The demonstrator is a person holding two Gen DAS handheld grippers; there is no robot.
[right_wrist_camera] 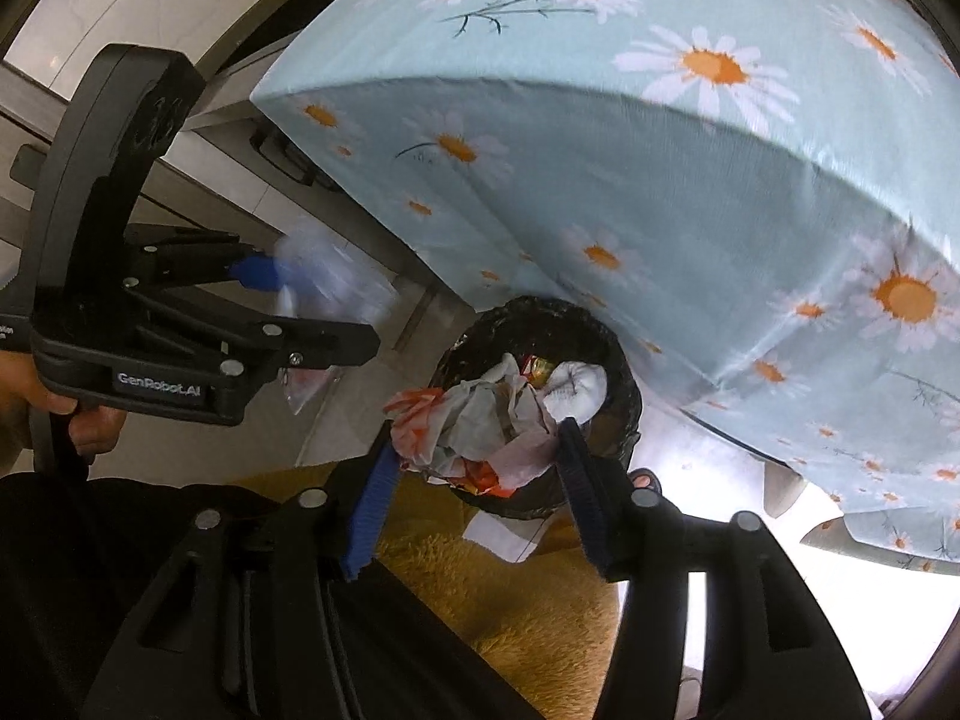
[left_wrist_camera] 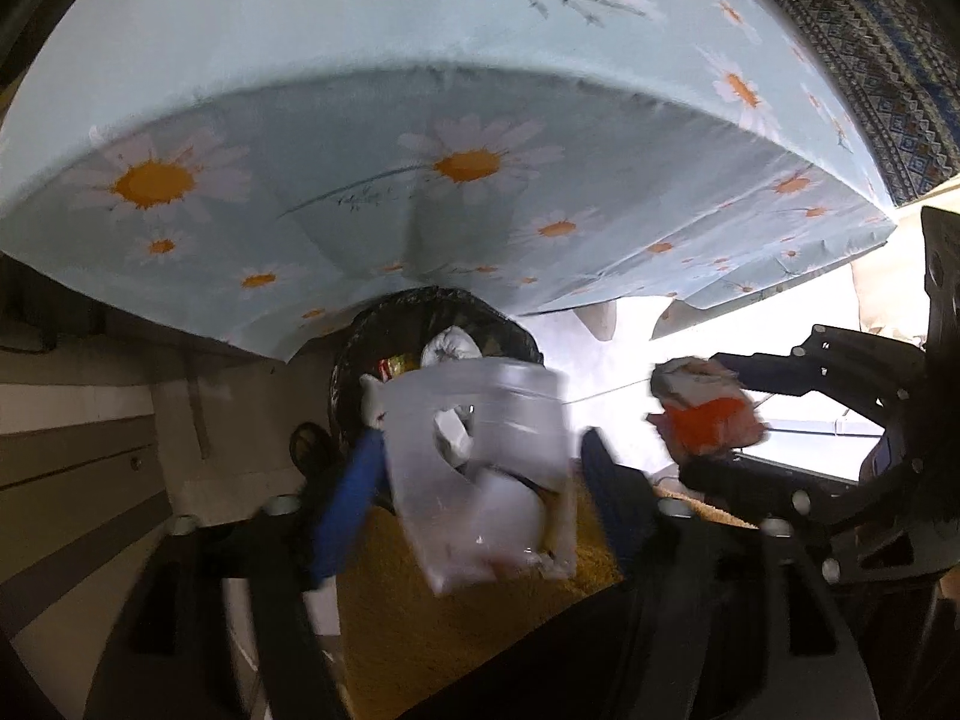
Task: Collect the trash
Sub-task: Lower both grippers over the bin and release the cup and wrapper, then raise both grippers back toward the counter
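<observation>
Below frame centre, over the bin (right_wrist_camera: 540,396), my right gripper (right_wrist_camera: 480,450) clamps a wrapper (right_wrist_camera: 474,426); left gripper (left_wrist_camera: 480,462) clamps a bag (left_wrist_camera: 480,450), both poised for dropping.

"GenRobot.AI" label on left gripper (right_wrist_camera: 312,294) body; no other legible text.

Two grippers (right_wrist_camera: 474,492) (right_wrist_camera: 312,306), one black-lined trash bin (right_wrist_camera: 618,372), one clear plastic bag (left_wrist_camera: 480,468), one crumpled orange-and-white wrapper (right_wrist_camera: 462,426), perhaps three scraps already binned.
</observation>
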